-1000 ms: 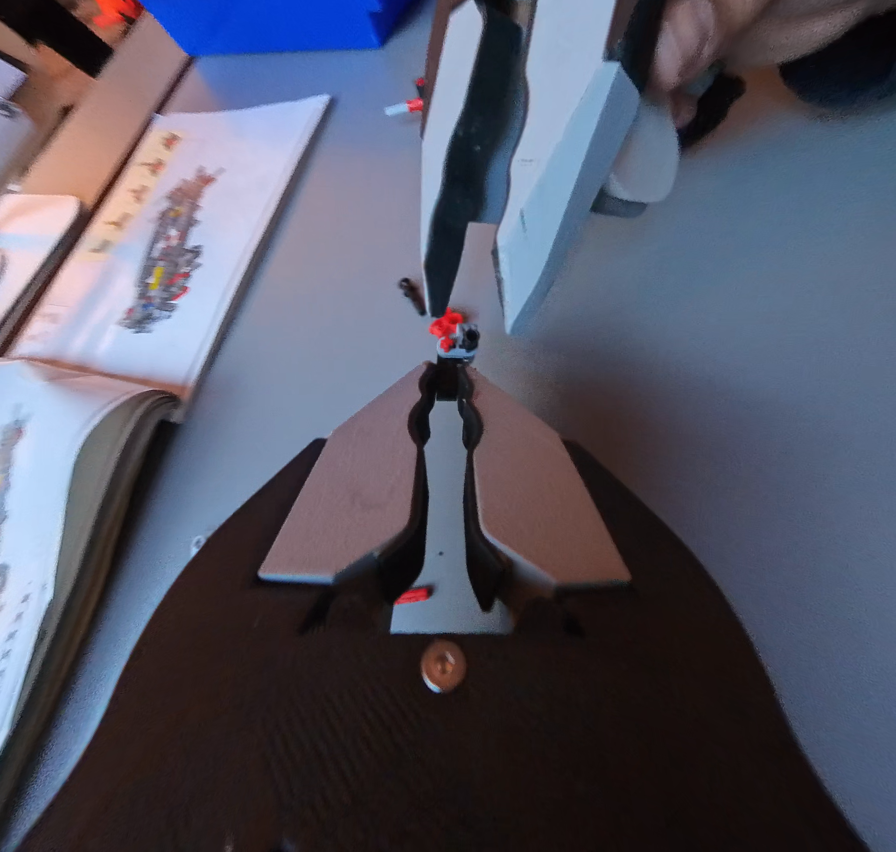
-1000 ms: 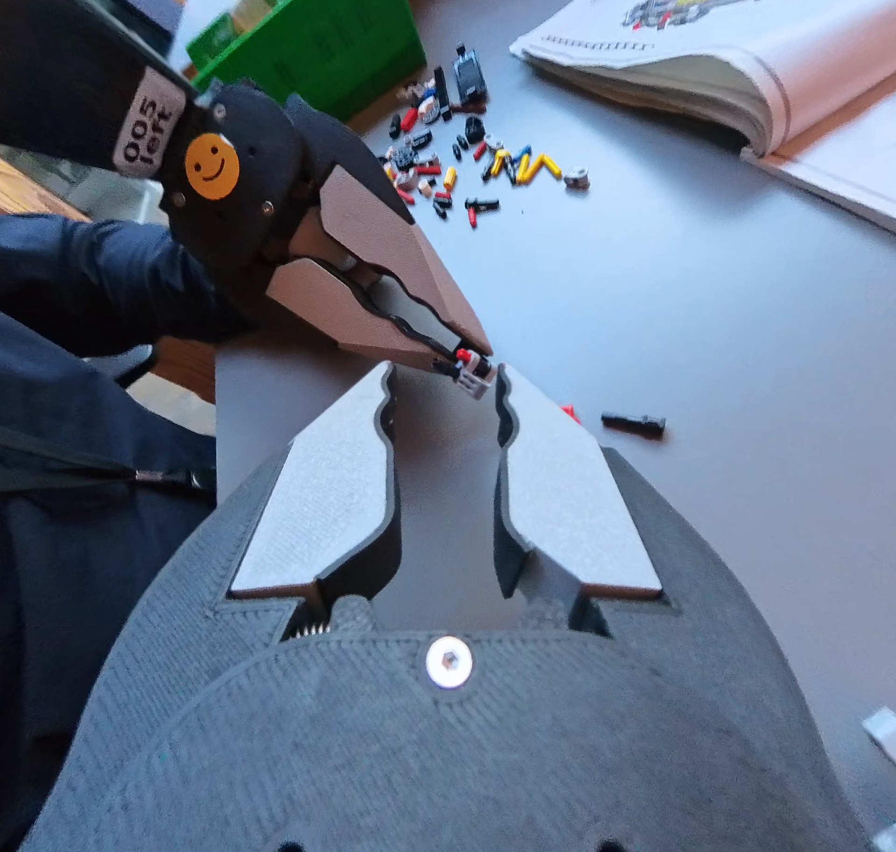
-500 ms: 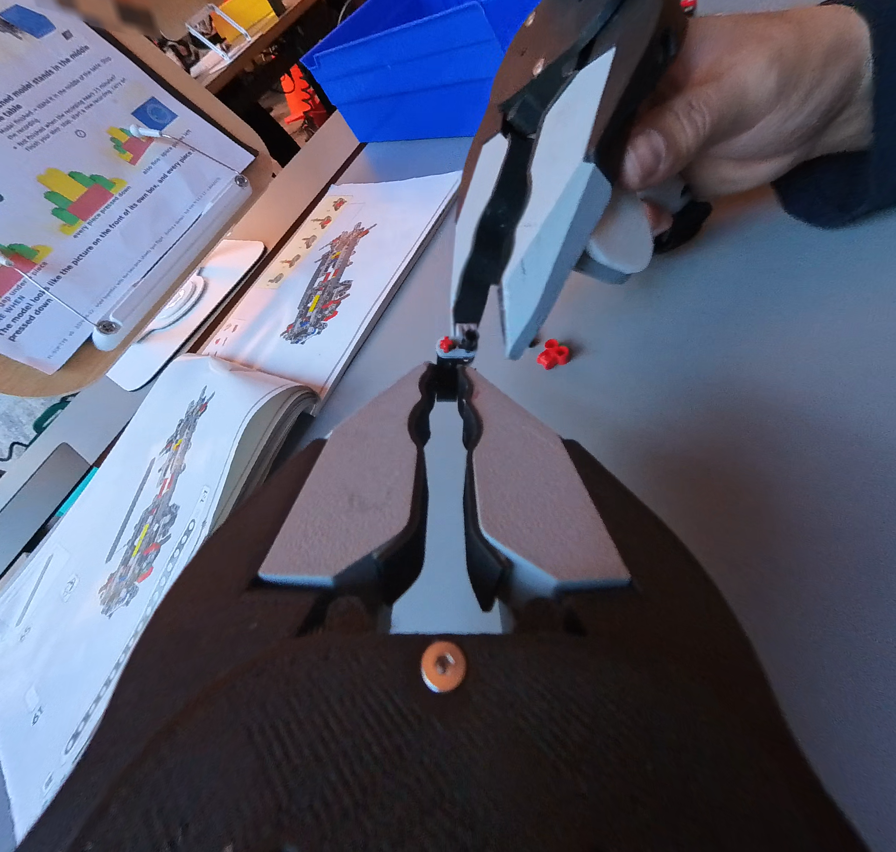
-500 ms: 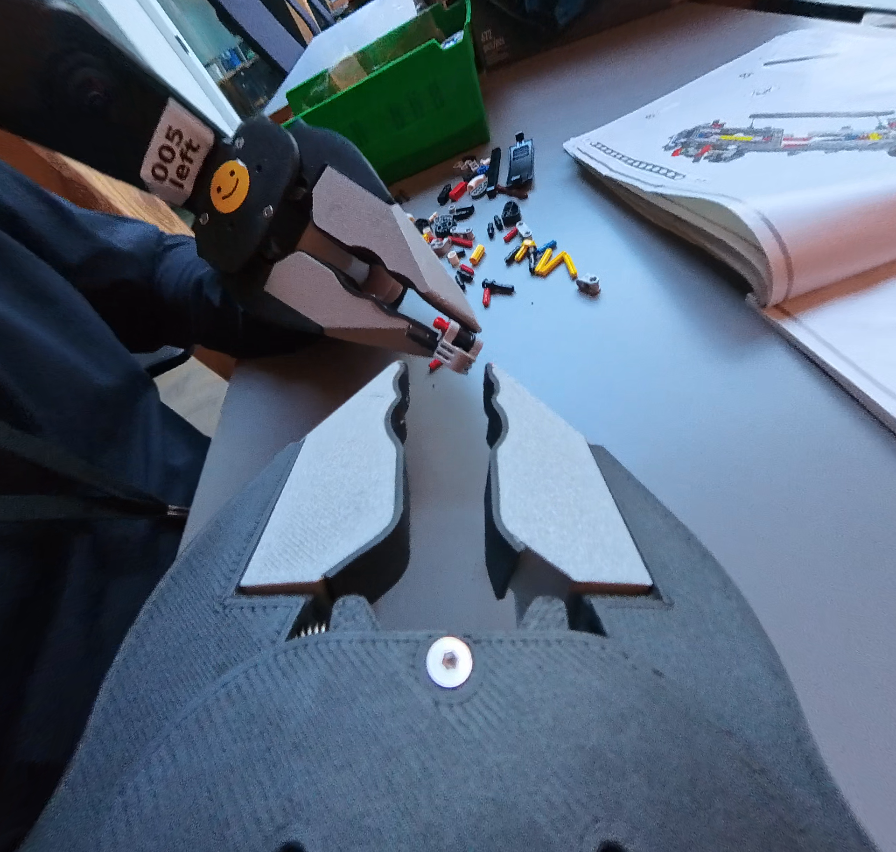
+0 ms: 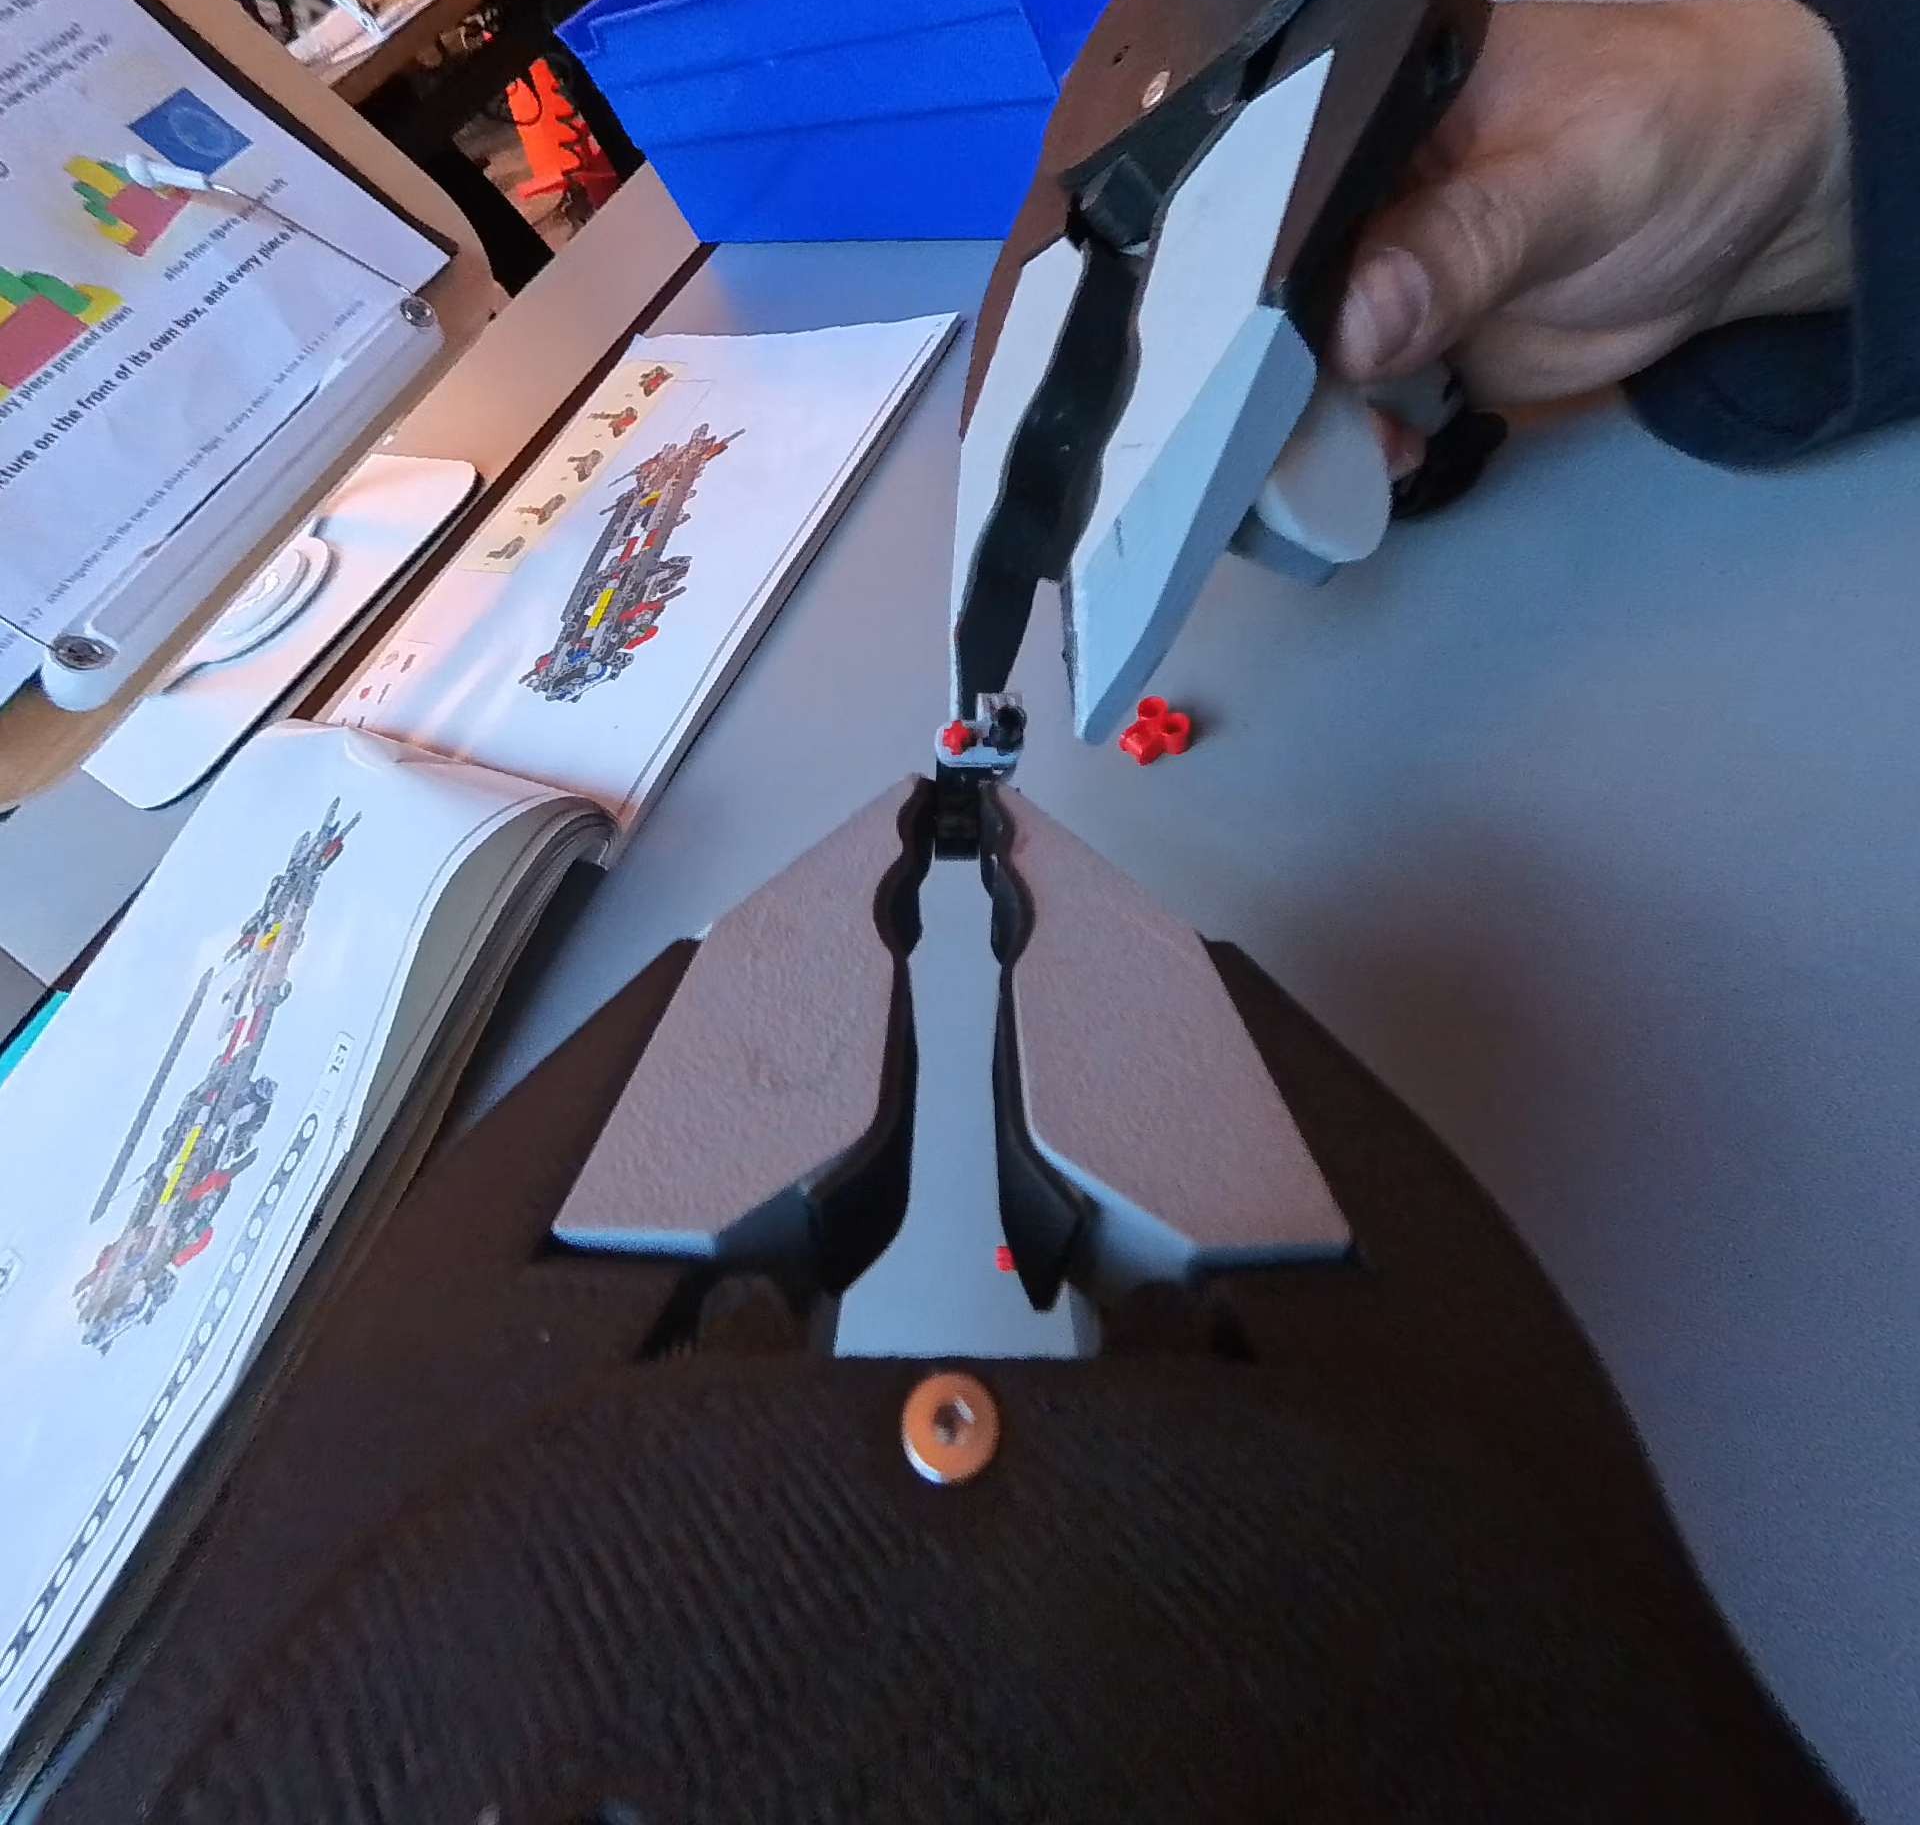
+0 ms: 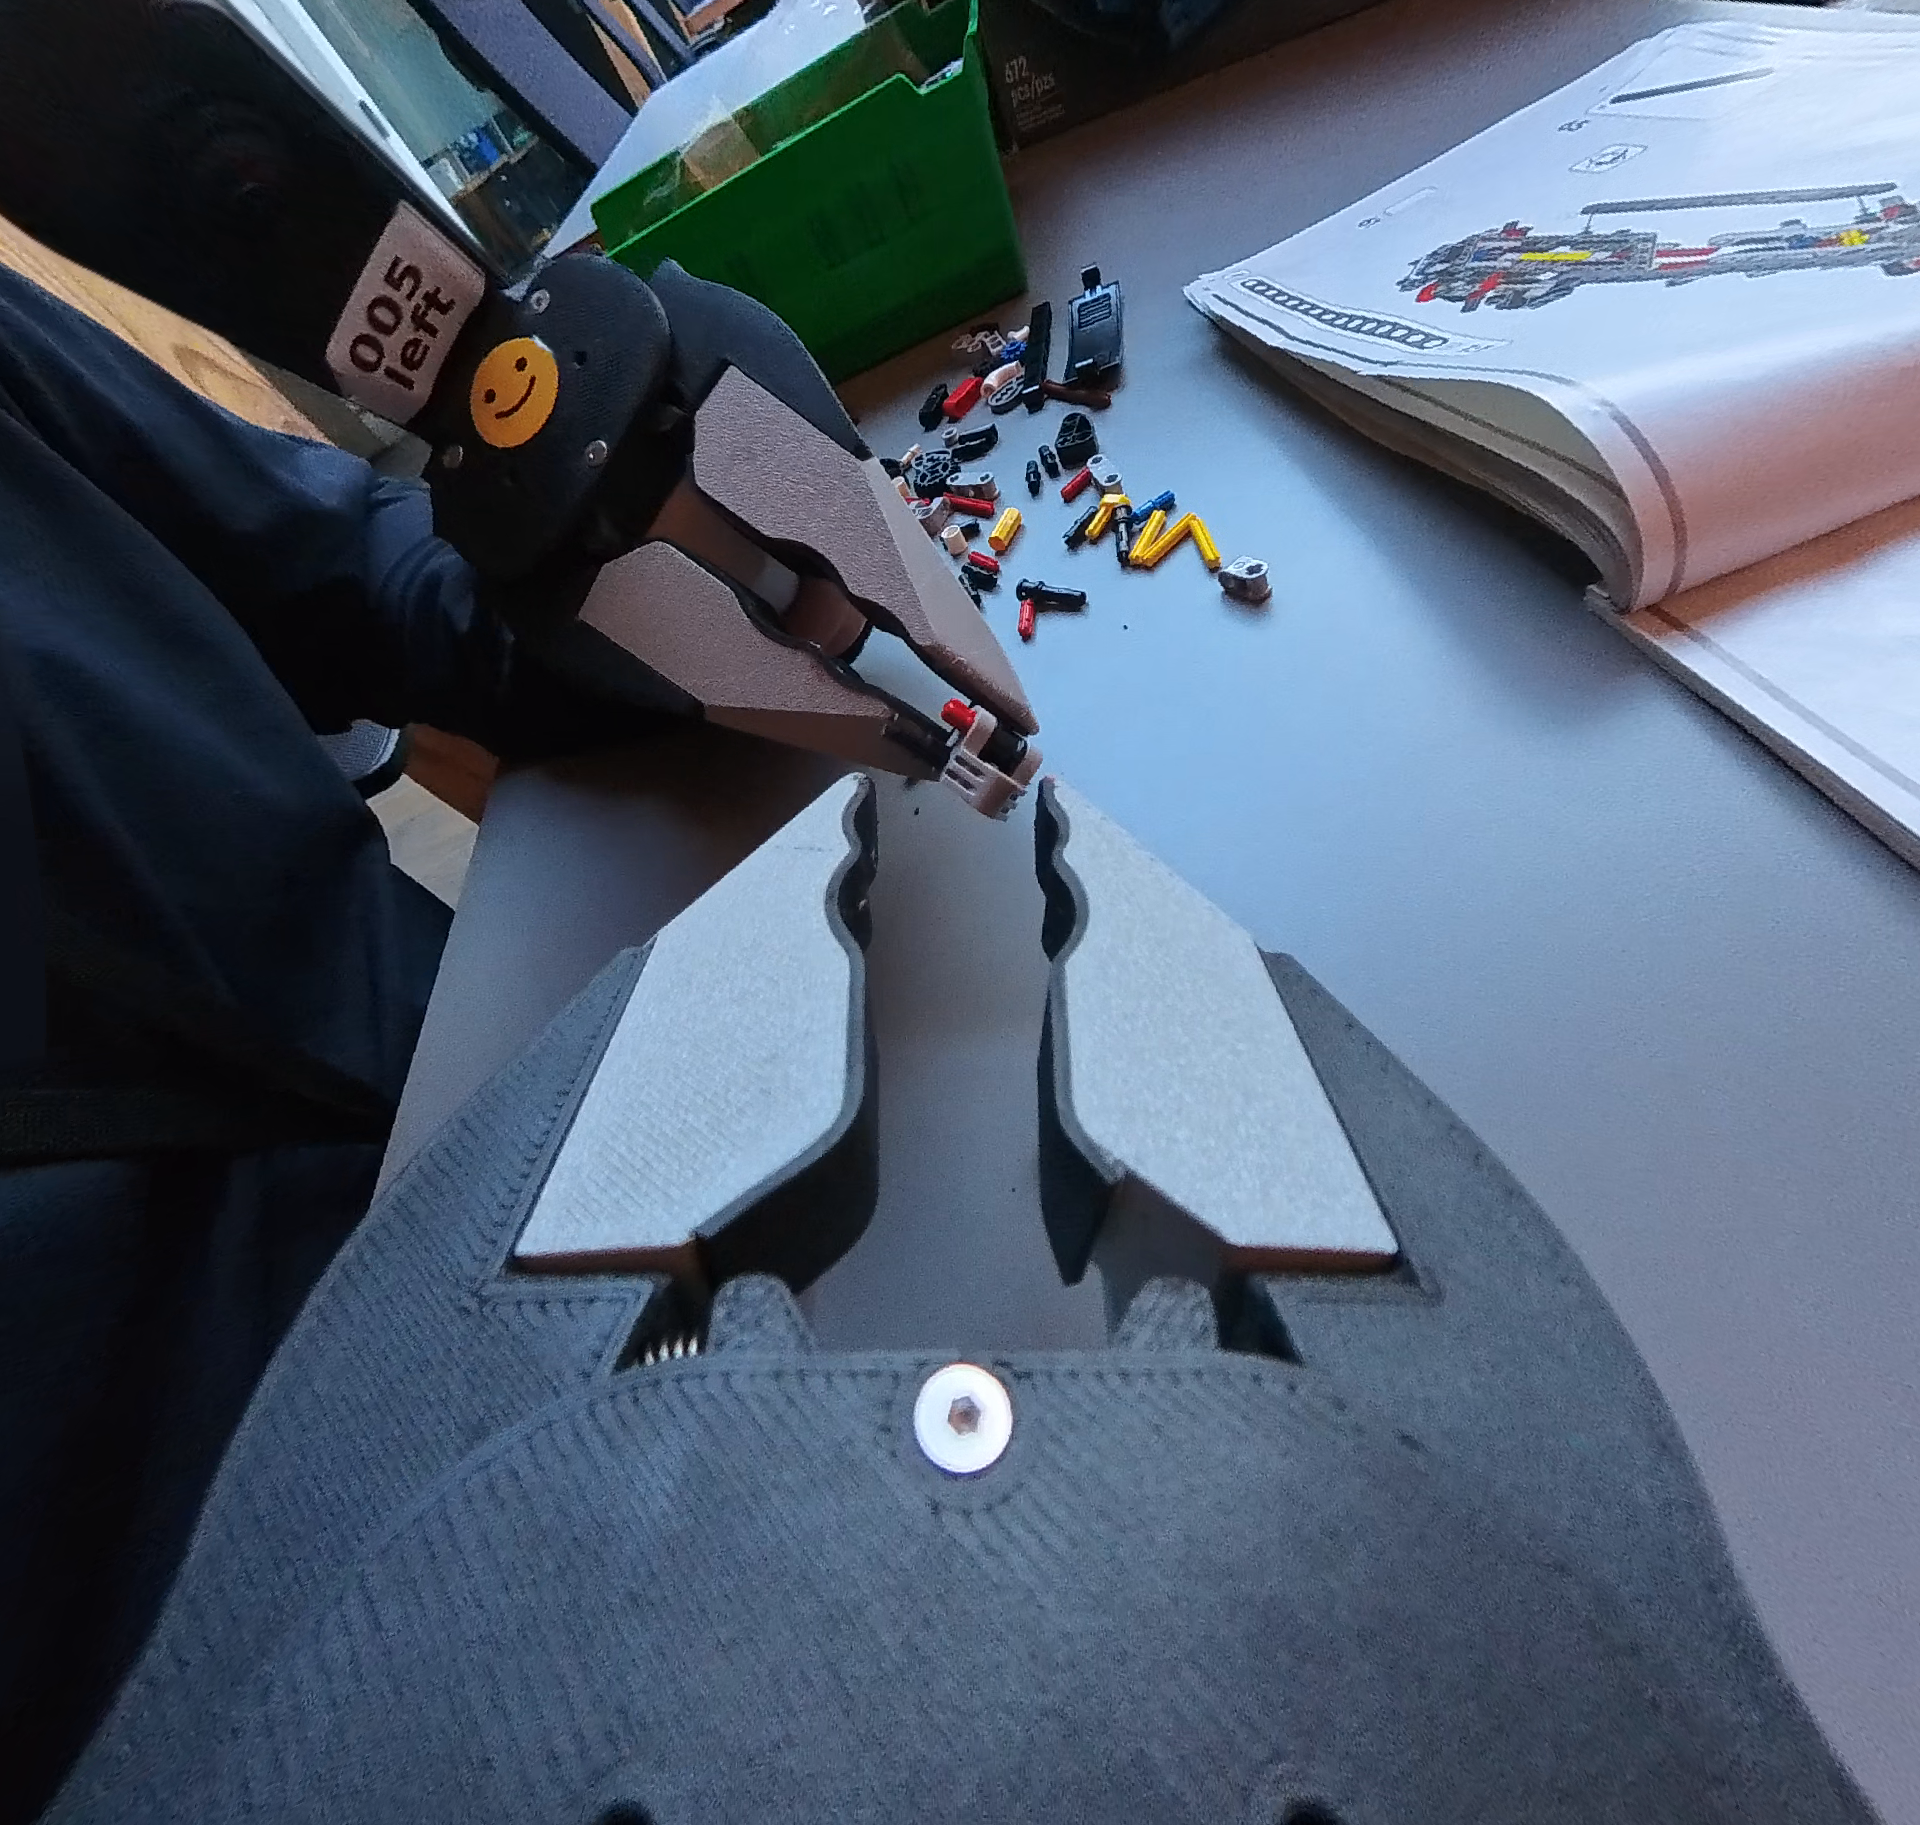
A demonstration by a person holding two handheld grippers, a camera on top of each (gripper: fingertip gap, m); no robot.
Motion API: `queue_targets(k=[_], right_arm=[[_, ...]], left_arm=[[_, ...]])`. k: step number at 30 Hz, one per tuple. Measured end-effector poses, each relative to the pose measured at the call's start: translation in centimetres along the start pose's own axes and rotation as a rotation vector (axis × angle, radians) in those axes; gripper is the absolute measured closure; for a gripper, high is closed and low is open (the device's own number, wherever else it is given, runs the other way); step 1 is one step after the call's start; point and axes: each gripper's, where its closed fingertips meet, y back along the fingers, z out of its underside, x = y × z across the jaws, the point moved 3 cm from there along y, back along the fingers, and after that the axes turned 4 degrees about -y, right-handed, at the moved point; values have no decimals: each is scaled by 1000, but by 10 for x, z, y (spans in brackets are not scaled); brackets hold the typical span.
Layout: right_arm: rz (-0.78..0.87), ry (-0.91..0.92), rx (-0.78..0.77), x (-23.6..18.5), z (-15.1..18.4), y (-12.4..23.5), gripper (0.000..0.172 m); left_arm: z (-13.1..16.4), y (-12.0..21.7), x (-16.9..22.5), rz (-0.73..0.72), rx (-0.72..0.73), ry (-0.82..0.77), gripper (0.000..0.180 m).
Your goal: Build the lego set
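Note:
My left gripper is shut on a small brick assembly: a grey piece with a red pin and a black pin, gripped by its black stem and held above the grey table. In the right wrist view the left gripper holds the same assembly just ahead of my right gripper. The right gripper is open, and its pads stand on either side of the grey piece without pressing it. In the left wrist view the right gripper points down at the assembly. A red connector lies on the table by its fingertip.
An open instruction book lies to the left; it also shows in the right wrist view. A blue bin and a printed sheet on a stand are behind it. A green bin and several loose small parts lie ahead. Left and right tips are no more than a few centimetres apart.
My right gripper's jaws have narrowed around the tip of the assembly. Both grippers have lifted and tilted, so more of the room shows. My left gripper keeps its hold.

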Motion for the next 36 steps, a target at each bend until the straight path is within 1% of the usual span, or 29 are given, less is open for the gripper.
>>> queue_targets(k=[10, 14, 17, 21, 24, 26, 30, 33, 36], right_arm=[[0, -5, 10, 0, -1, 1, 144], [-1, 0, 9, 0, -1, 1, 143], [8, 13, 11, 1, -1, 2, 142], [50, 66, 9, 5, -2, 6, 140], [82, 126, -2, 5, -2, 7, 140], [104, 166, -20, 4, 0, 4, 141], [151, 229, -59, 5, 5, 0, 142], [167, 249, -54, 5, 4, 0, 142], [166, 244, -44, 6, 3, 2, 141]], left_arm=[[0, -2, 3, 15, -1, -1, 174], [2, -3, 4, 36, -9, 28, 174], [4, -4, 4, 67, -22, 96, 174], [8, -7, 8, 193, -31, 304, 175], [12, -5, 3, 234, -34, 410, 175], [14, -4, 0, 233, -39, 432, 175], [16, -4, 0, 227, -55, 426, 174], [16, -4, 2, 227, -60, 428, 175], [13, -4, 3, 262, -45, 488, 175]])
